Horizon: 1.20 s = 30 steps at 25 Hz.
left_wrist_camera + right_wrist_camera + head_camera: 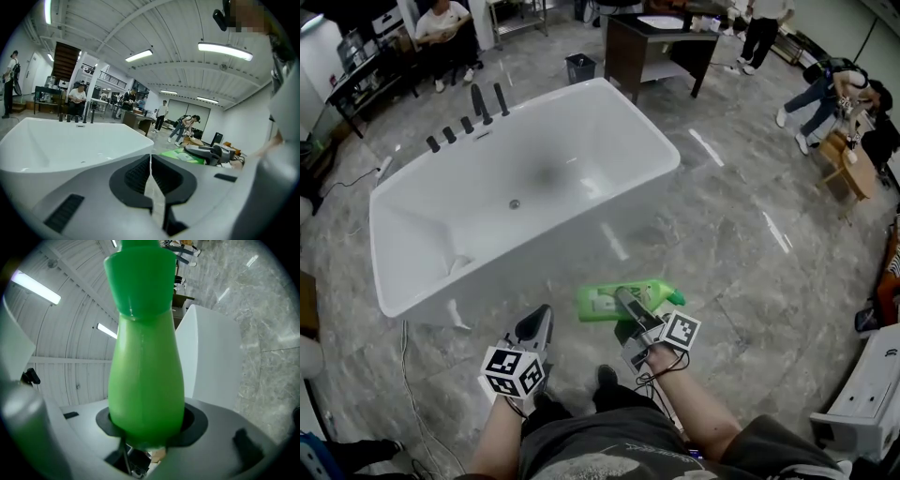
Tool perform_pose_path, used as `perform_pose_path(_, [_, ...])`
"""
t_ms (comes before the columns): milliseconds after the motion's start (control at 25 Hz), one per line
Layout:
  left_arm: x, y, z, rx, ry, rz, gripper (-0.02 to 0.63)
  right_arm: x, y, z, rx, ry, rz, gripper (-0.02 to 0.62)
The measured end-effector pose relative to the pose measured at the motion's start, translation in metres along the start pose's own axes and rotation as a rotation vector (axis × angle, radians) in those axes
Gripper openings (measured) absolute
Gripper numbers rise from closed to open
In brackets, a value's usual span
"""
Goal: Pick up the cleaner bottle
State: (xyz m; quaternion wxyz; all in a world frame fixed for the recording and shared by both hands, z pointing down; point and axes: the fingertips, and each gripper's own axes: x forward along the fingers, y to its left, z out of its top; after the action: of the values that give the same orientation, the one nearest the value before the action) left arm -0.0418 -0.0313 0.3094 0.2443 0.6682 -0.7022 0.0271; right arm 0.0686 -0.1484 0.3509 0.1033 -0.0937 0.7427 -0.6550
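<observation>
The green cleaner bottle [605, 302] lies on its side in the air above the marble floor, just in front of the bathtub, with its spray head pointing right. My right gripper [628, 305] is shut on its body. In the right gripper view the bottle [145, 366] fills the middle, and the two pads of the right gripper [150, 423] press on its sides. My left gripper [540, 319] hangs to the left of the bottle, apart from it, with its pads [140, 176] closed together on nothing. From the left gripper view the bottle [183, 156] shows to the right.
A large white bathtub [609, 112] with black taps [487, 101] on its far rim stands right ahead. Behind it are a dark table [661, 47] and a bin [579, 67]. People stand at the back and right. A white unit [872, 394] sits at lower right.
</observation>
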Motion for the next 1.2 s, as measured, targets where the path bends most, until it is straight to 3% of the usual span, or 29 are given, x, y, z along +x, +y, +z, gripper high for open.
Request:
perform_pose_path(400, [-0.008, 0.010, 0.031, 0.010, -0.021, -0.067, 0.020, -0.006, 0.026, -0.005, -0.036, -0.081, -0.028, 0.199])
perform_pose_path(640, [-0.091, 0.047, 0.003, 0.036, -0.025, -0.105, 0.020, -0.015, 0.035, -0.104, -0.023, -0.132, -0.053, 0.199])
perform_pose_path(1040, [-0.194, 0.081, -0.025, 0.042, -0.043, -0.164, 0.020, -0.017, 0.066, -0.211, -0.037, -0.203, -0.038, 0.199])
perform_pose_path(1200, [-0.255, 0.099, -0.053, 0.064, -0.026, -0.200, 0.020, -0.035, 0.065, -0.278, -0.023, -0.251, -0.063, 0.199])
